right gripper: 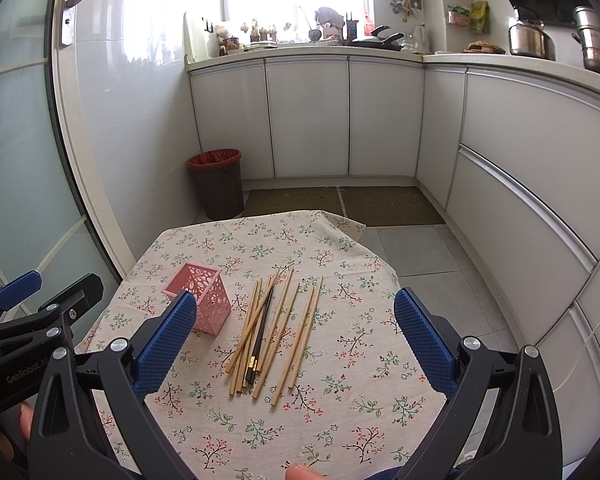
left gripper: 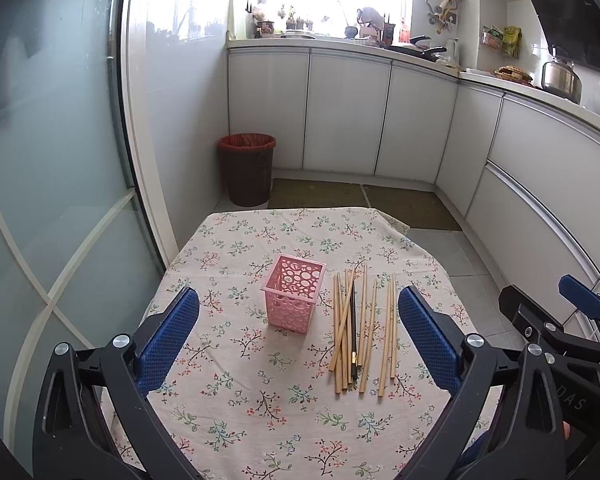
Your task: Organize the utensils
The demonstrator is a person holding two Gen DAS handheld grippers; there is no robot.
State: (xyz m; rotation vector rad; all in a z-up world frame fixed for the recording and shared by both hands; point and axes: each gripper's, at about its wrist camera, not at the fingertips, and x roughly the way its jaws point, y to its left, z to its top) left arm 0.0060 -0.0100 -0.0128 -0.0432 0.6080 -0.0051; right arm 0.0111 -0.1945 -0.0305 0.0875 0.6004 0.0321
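We're in a home kitchen: glossy white cabinet doors (right gripper: 308,116) wrap the corner under a cluttered pale countertop (right gripper: 300,51), steel pots (right gripper: 531,42) sit at right, a brown plastic bin (left gripper: 247,170) with red liner stands below

Tablecloth (left gripper: 260,420) bare on near side and far side, open for approach. Pink holder (left gripper: 292,294) stands just left of the chopsticks (left gripper: 358,332), narrow gap between, probably not touching. Right of chopsticks clear.
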